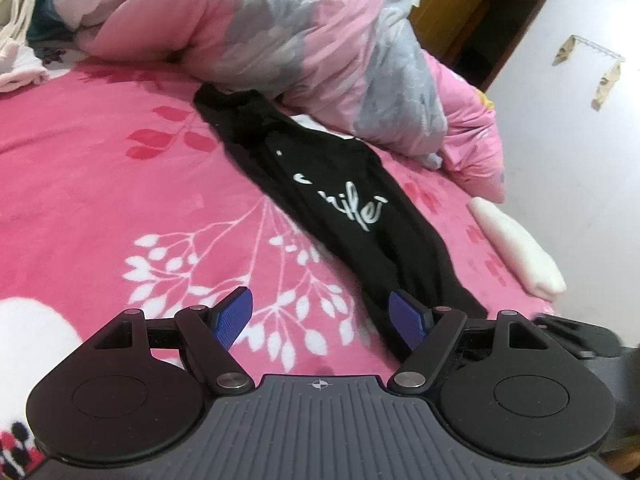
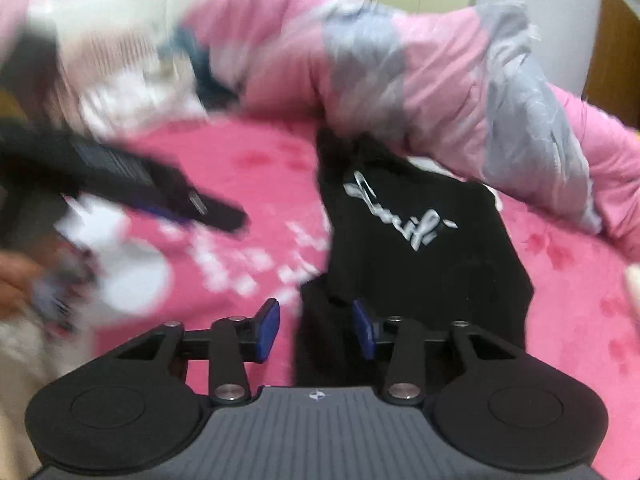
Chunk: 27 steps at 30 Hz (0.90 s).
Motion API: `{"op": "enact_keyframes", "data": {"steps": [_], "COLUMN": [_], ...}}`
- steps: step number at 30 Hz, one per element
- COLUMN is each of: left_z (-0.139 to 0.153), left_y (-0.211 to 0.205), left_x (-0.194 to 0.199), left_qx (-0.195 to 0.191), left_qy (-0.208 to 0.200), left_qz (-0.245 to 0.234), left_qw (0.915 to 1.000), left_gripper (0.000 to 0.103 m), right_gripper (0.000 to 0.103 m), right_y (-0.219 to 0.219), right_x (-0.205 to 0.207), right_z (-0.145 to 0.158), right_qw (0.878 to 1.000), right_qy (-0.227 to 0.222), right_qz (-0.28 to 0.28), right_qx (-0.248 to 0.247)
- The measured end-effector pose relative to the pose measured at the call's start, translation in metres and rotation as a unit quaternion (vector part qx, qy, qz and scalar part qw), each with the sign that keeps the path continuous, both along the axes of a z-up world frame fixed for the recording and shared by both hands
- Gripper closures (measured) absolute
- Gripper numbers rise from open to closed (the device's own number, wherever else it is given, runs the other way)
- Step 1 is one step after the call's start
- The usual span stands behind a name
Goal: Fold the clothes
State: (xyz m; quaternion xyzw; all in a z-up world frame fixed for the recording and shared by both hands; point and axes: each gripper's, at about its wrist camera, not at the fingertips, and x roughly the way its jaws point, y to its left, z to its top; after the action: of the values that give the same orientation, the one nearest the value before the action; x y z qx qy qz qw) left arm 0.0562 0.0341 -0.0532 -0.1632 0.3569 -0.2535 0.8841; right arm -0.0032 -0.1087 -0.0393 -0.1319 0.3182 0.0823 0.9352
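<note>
Ahead of your jaws: black garment [image 1: 340,200], matt soft cloth with white print, on a fuzzy pink fleece blanket [image 1: 100,160]. Beyond lies a smooth, faintly sheeny cotton quilt [image 1: 280,32]. Your pads [image 1: 236,316] look ribbed blue rubber on matt black plastic.

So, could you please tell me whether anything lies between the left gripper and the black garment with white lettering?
Nothing visible does. The left gripper is open, with only bare pink floral blanket between it and the black garment, whose near end lies by its right finger.
</note>
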Motion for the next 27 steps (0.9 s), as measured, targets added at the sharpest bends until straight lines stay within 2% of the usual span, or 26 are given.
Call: {"op": "enact_keyframes", "data": {"steps": [1, 2, 4, 6, 8, 9, 11, 14, 16, 18, 20, 22, 24, 25, 27], "left_z": [0.0, -0.001, -0.003, -0.006, -0.01, -0.011, -0.015, -0.019, -0.021, -0.022, -0.024, -0.025, -0.028, -0.03, -0.034], "left_y": [0.0, 0.0, -0.003, -0.006, -0.01, -0.012, -0.016, -0.021, -0.024, -0.028, -0.032, -0.039, -0.048, -0.052, -0.063], "left_x": [0.0, 0.0, 0.004, 0.009, 0.015, 0.019, 0.026, 0.039, 0.05, 0.062, 0.075, 0.09, 0.108, 0.115, 0.125], "left_qx": [0.003, 0.007, 0.014, 0.018, 0.015, 0.012, 0.007, -0.004, -0.008, -0.01, -0.015, -0.017, -0.008, 0.0, 0.021], "left_qy": [0.0, 0.0, 0.001, 0.004, 0.009, 0.012, 0.018, 0.028, 0.033, 0.036, 0.039, 0.043, 0.042, 0.042, 0.037], "left_qz": [0.002, 0.003, 0.003, 0.003, 0.002, 0.002, 0.001, 0.006, 0.014, 0.024, 0.034, 0.045, 0.057, 0.062, 0.068], "left_qw": [1.0, 1.0, 0.9999, 0.9998, 0.9998, 0.9999, 0.9998, 0.9996, 0.9993, 0.999, 0.9985, 0.9979, 0.9975, 0.9972, 0.9968], "left_gripper": [0.027, 0.027, 0.027, 0.028, 0.027, 0.027, 0.027, 0.028, 0.028, 0.028, 0.029, 0.031, 0.035, 0.041, 0.047], "right_gripper": [0.081, 0.1, 0.1, 0.1, 0.1, 0.1, 0.1, 0.1, 0.1, 0.1, 0.1, 0.1, 0.1, 0.1, 0.1], "right_y": [0.003, 0.001, -0.015, -0.042, -0.083, -0.108, -0.16, -0.223, -0.246, -0.256, -0.256, -0.253, -0.252, -0.253, -0.255], "right_x": [0.007, 0.012, 0.015, 0.008, 0.001, -0.001, -0.006, -0.008, -0.007, -0.007, -0.009, -0.006, -0.003, -0.004, -0.004], "right_z": [-0.009, -0.012, -0.007, 0.009, 0.027, 0.027, 0.013, -0.031, -0.063, -0.087, -0.091, -0.087, -0.088, -0.089, -0.089], "right_qw": [1.0, 0.999, 1.0, 0.995, 0.975, 0.959, 0.908, 0.817, 0.772, 0.748, 0.744, 0.754, 0.756, 0.754, 0.751], "right_qy": [0.006, 0.012, 0.011, -0.014, -0.035, -0.039, -0.045, -0.035, -0.017, -0.008, -0.021, -0.027, -0.021, -0.021, -0.024], "right_qz": [-0.005, -0.01, -0.024, -0.043, -0.072, -0.094, -0.128, -0.171, -0.185, -0.187, -0.171, -0.158, -0.158, -0.157, -0.152], "right_qx": [-0.026, -0.032, 0.006, 0.089, 0.205, 0.266, 0.396, 0.55, 0.607, 0.637, 0.645, 0.637, 0.635, 0.638, 0.642]}}
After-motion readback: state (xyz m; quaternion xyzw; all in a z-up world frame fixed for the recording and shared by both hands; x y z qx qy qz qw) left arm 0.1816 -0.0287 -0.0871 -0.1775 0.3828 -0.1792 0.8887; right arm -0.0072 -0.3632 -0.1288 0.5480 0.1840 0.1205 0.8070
